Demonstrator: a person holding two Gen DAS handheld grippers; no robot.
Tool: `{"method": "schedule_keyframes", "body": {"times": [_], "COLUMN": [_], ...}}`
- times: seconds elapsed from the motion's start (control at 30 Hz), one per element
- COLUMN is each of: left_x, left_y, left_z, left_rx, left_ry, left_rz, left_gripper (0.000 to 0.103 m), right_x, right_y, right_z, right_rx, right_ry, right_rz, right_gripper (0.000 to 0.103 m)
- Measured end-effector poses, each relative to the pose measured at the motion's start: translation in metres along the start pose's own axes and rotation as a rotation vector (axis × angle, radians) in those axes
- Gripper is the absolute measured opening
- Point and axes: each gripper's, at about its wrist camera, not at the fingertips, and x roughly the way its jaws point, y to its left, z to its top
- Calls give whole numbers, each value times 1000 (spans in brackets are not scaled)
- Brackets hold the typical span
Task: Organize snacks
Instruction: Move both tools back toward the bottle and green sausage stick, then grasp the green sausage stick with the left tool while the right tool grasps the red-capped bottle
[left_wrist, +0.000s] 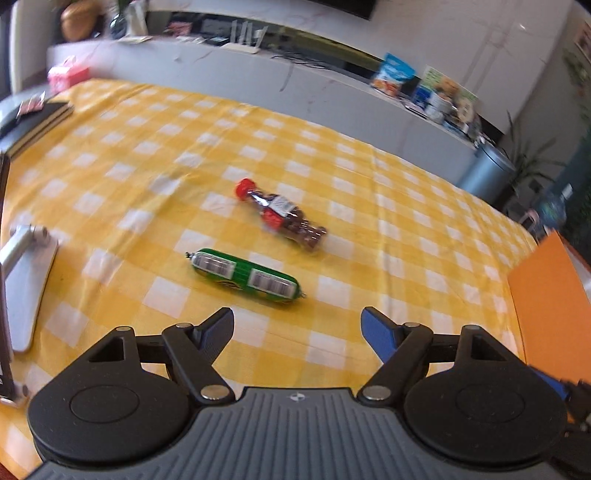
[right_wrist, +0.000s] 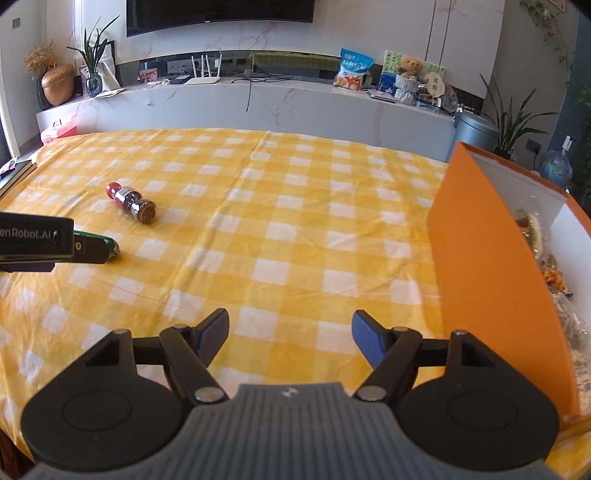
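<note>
A green sausage-shaped snack in glossy film, crimped at both ends with white barcode labels, lies flat on the table, which wears a yellow-and-white checked cloth creased in soft folds. Just beyond it lies a small clear bottle-shaped pack with a red cap, filled with dark brown pieces, perhaps chocolates; blur hides the detail. At the right edge stands an orange box, smooth-walled and white inside, holding crinkly wrapped snacks. The left tool hangs near the green snack, jaws wide, holding nothing. The right tool stands open over bare cloth beside the box, gripping nothing.
</note>
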Motion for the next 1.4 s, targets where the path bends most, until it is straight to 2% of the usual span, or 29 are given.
{"method": "schedule_keyframes", "body": {"times": [0.13, 0.27, 0.43, 0.5, 0.6, 0.77, 0.9, 1.03, 1.27, 1.4], "left_x": [15, 29, 39, 41, 44, 48, 50, 52, 54, 54], "left_y": [13, 22, 27, 28, 30, 29, 26, 21, 24, 25], "left_z": [9, 19, 31, 36, 42, 50, 54, 59, 64, 64], "left_rx": [-88, -161, -167, -159, -136, -69, 22, 127, 191, 220], "left_ry": [8, 21, 29, 30, 36, 51, 70, 96, 105, 102], "left_rz": [35, 35, 81, 100, 115, 111, 120, 146, 125, 108], "left_gripper": [87, 85, 76, 68, 55, 43, 41, 39, 36, 37], "right_x": [10, 19, 32, 37, 43, 52, 57, 66, 89, 97], "right_y": [6, 11, 18, 22, 30, 47, 60, 74, 94, 104], "right_z": [9, 17, 26, 31, 39, 54, 65, 73, 83, 85], "right_rx": [-11, -20, -46, -59, -92, -167, -225, -274, -307, -358], "right_ry": [-4, -6, -6, -9, -23, -47, -76, -99, -88, -110], "right_rz": [17, 31, 54, 68, 90, 123, 149, 195, 285, 319], "right_gripper": [72, 72, 72, 72, 72, 72, 72, 66, 55, 54]}}
